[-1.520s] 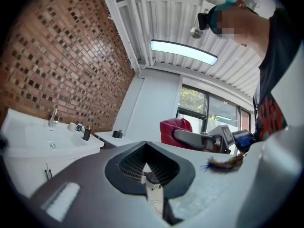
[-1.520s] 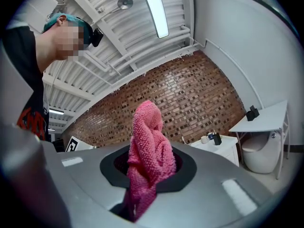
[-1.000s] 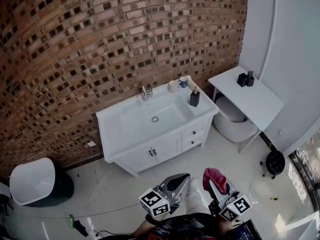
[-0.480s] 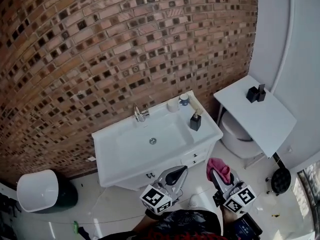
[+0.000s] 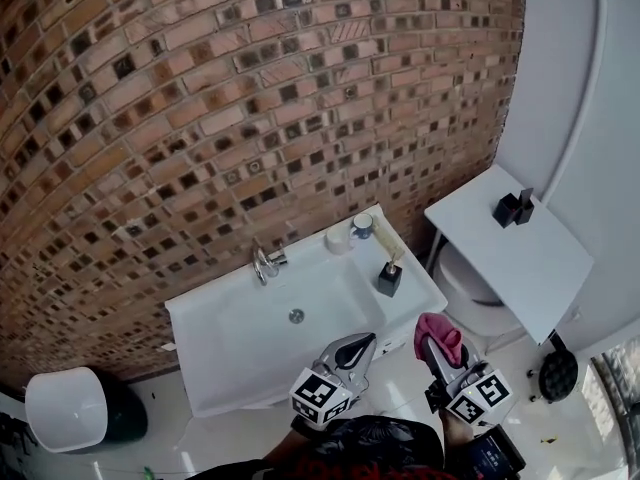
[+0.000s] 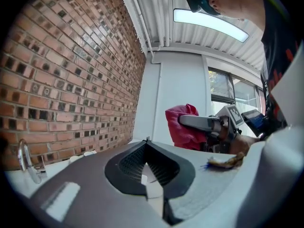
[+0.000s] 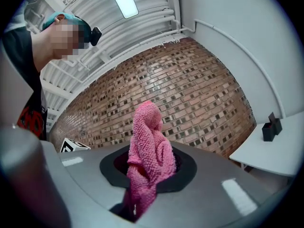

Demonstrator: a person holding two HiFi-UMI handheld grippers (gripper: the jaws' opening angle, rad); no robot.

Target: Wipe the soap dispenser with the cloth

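A dark soap dispenser (image 5: 389, 278) with a pump top stands on the right end of the white vanity (image 5: 230, 358), beside the basin. My right gripper (image 5: 432, 345) is shut on a pink cloth (image 5: 437, 332), which bunches up above its jaws (image 7: 147, 148). That gripper hovers just in front of the vanity's right corner, short of the dispenser. My left gripper (image 5: 359, 345) is shut and holds nothing, near the vanity's front edge. In the left gripper view, the cloth (image 6: 183, 127) and the right gripper show to the right.
A chrome faucet (image 5: 264, 263) stands behind the basin, with a white cup (image 5: 340, 239) and a small jar (image 5: 362, 226) at the back right. A white side table (image 5: 510, 253) with a dark box (image 5: 514, 208) stands right. A white bin (image 5: 65, 408) sits far left. Brick wall behind.
Both grippers have come forward toward the vanity, which now lies much nearer below them. The pink cloth stays in the right gripper's jaws and the left stays shut.
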